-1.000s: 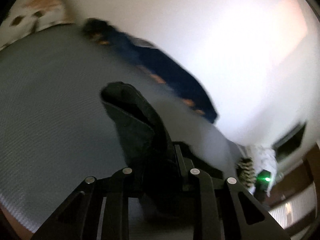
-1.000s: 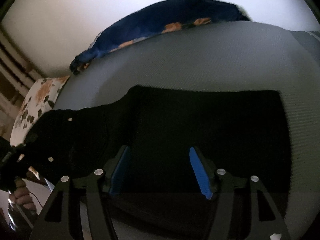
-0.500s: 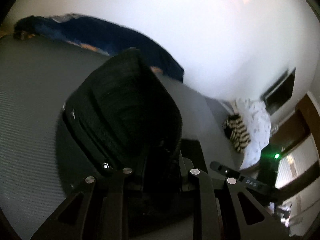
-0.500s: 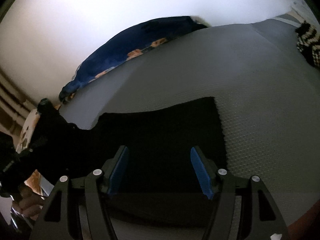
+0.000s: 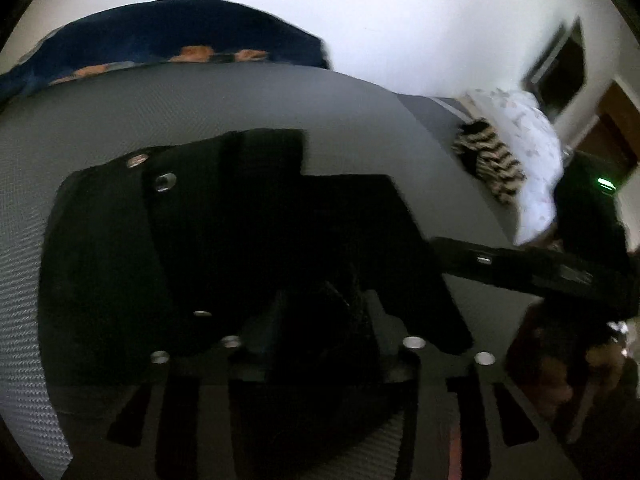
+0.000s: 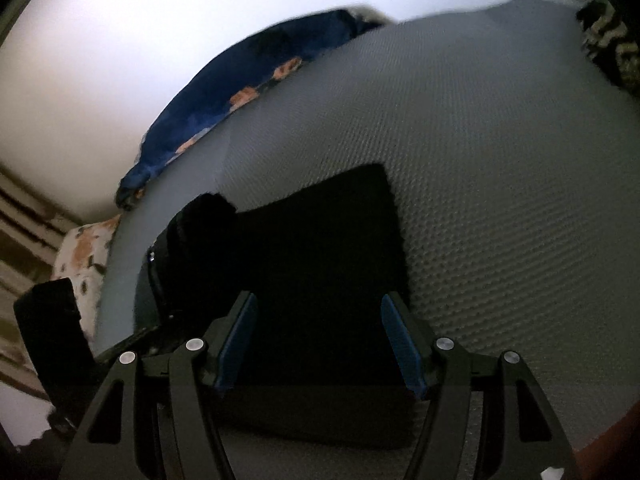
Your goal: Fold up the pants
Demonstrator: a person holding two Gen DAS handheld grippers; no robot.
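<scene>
Black pants (image 5: 248, 240) lie on a grey textured bed (image 5: 100, 120). My left gripper (image 5: 320, 320) is shut on the pants' waist end, whose metal buttons (image 5: 164, 181) show, and holds it folded over the flat part. In the right wrist view the pants (image 6: 320, 248) lie flat, with the lifted waist end at their left (image 6: 200, 232). My right gripper (image 6: 320, 336) is open, its blue pads (image 6: 396, 336) spread just above the near edge of the pants, holding nothing. The right gripper's body shows at the right of the left wrist view (image 5: 520, 264).
A dark blue blanket with orange patches (image 5: 160, 40) lies along the bed's far edge against a white wall. A striped cloth (image 5: 488, 160) and a white pillow (image 5: 528, 152) lie at the bed's right end. A floral pillow (image 6: 84, 248) lies at the left.
My left gripper has carried the waist end of the pants over the flat part, toward the right gripper. My right gripper has stayed open over the near edge, and its view has turned.
</scene>
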